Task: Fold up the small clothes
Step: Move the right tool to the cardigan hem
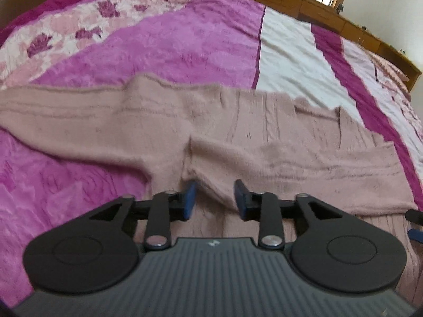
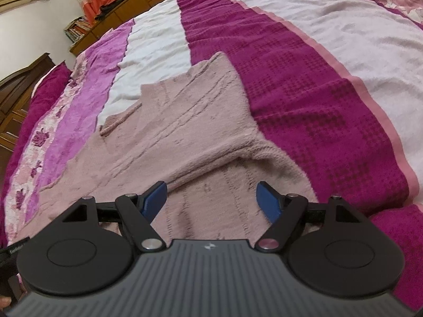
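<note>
Pink knit sweater (image 1: 185, 121) spread on bed (image 1: 185, 50). Left gripper (image 1: 214, 198) fingers apart, gripping nothing; right gripper (image 2: 211, 200) fingers wide apart above sweater.

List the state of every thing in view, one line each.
Sweater: spread on the bed, partly folded, not held.
Left tool: open, over the sweater's fold, nothing gripped.
Right tool: open wide, empty, over the sweater.
Bedspread: laid out, lightly wrinkled.

Black grippers (image 1: 214, 198), blue pads (image 2: 154, 200), ribbed grey housing.
</note>
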Tool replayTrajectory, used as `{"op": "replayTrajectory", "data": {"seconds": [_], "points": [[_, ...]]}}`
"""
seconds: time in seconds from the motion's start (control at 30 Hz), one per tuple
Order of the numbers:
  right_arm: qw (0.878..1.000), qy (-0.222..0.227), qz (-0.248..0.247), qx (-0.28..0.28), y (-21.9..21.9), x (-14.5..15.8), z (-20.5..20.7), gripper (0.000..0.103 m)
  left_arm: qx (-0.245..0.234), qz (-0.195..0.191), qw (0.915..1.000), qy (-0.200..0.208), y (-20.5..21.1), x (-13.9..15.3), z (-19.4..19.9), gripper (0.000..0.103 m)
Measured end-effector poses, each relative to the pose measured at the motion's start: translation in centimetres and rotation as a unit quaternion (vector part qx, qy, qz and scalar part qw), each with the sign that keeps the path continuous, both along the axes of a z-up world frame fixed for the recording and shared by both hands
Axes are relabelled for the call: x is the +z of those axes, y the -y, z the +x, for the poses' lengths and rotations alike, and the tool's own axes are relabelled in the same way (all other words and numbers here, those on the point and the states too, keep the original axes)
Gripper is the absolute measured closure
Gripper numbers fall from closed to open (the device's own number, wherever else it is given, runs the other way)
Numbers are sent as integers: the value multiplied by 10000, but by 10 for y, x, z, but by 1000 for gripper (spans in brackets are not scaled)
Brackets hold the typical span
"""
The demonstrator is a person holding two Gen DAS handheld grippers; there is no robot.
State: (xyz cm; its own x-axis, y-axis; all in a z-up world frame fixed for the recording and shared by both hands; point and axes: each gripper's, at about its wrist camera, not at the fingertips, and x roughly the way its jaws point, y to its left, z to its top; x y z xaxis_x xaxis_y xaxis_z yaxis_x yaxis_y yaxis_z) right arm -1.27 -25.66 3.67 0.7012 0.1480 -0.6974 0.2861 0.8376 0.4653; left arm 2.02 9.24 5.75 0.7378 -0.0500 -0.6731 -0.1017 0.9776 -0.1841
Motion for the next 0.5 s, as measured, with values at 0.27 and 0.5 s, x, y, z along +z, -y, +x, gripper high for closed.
{"op": "replayTrajectory", "data": {"seconds": [0.27,0.5], "points": [[9996,135,5,259,0,24,1,23,36,65,9999,108,-11,4,22,56],[9976,378,-439,385,14,47,48,23,7,-157,9998,-101,-13,-12,39,56]]}}
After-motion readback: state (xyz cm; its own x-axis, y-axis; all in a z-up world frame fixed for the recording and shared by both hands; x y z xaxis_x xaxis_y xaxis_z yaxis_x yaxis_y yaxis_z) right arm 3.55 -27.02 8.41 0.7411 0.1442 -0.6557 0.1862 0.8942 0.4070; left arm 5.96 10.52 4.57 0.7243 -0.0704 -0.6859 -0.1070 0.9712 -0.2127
